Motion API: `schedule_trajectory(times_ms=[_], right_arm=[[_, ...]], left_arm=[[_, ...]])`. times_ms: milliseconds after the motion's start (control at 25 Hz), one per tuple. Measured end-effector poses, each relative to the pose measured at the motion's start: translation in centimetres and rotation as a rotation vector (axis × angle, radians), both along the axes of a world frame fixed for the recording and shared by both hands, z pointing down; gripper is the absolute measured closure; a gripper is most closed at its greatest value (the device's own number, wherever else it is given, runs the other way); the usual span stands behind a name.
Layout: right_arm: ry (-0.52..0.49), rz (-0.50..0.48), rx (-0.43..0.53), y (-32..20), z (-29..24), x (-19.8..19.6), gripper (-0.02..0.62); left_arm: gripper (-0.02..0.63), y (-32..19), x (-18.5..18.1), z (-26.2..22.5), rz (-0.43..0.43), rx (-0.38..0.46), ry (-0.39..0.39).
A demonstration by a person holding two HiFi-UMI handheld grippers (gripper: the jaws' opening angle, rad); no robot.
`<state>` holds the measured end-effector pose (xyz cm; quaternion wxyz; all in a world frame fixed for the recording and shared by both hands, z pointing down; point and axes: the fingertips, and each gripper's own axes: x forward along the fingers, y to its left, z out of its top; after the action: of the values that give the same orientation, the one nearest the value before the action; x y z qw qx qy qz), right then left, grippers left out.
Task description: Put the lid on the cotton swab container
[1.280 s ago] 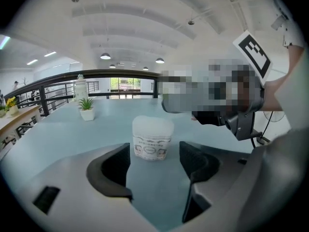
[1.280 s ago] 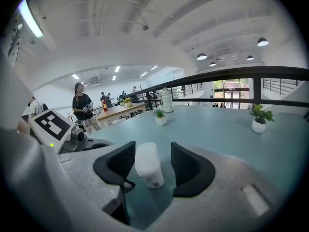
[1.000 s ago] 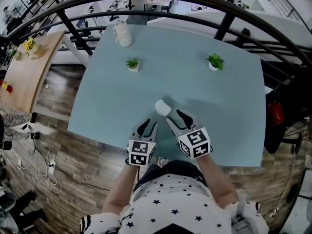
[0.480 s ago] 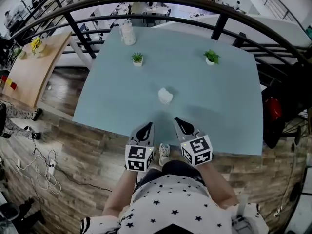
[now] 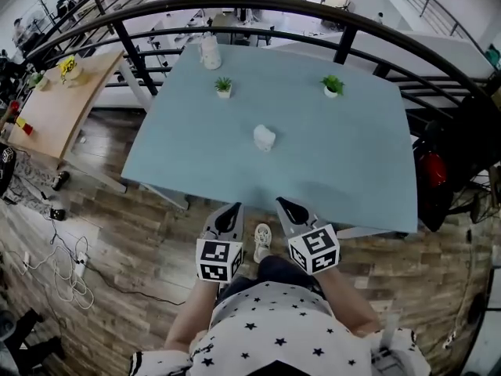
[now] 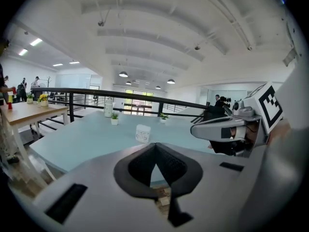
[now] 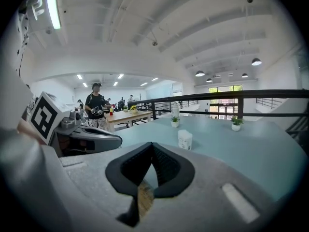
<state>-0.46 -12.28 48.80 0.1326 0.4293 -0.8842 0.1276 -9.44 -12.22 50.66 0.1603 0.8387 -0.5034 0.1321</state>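
Note:
The cotton swab container (image 5: 264,138) is a small white tub standing upright near the middle of the pale blue table (image 5: 352,163), with a white top on it. It also shows in the left gripper view (image 6: 143,133) and the right gripper view (image 7: 185,139), well beyond the jaws. My left gripper (image 5: 234,208) and right gripper (image 5: 282,203) hang side by side off the table's near edge, over the wooden floor and close to my body. Both are shut with nothing between the jaws. The container stands apart from both.
Two small potted plants (image 5: 224,86) (image 5: 332,86) and a white jar (image 5: 210,52) stand toward the table's far side. A black railing (image 5: 344,23) curves behind it. A wooden table (image 5: 59,100) stands at the left, with cables on the floor (image 5: 55,257).
Both grippers have drawn back from the container, off the table's near edge toward my body, and their jaws have gone from open to shut. The container stays where it was.

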Motion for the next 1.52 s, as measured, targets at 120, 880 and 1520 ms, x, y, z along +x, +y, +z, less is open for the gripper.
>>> schedule_trajectory(times_ms=[120, 880, 1520], right_arm=[[-0.008, -0.008, 0.015, 2.6, -0.5, -0.4, 0.588], [0.024, -0.033, 0.057, 8.6, -1.6, -1.6, 0.589], [-0.016, -0.062, 0.048, 8.5, -1.9, -1.9, 0.589]], left_arm=[[0.603, 2.7, -0.2, -0.3, -0.002, 0.007, 0.004], [0.603, 8.7, -0.9, -2.1, -0.016, 0.043, 0.031], [0.603, 8.6, -0.8, -2.1, -0.010, 0.047, 0.020]])
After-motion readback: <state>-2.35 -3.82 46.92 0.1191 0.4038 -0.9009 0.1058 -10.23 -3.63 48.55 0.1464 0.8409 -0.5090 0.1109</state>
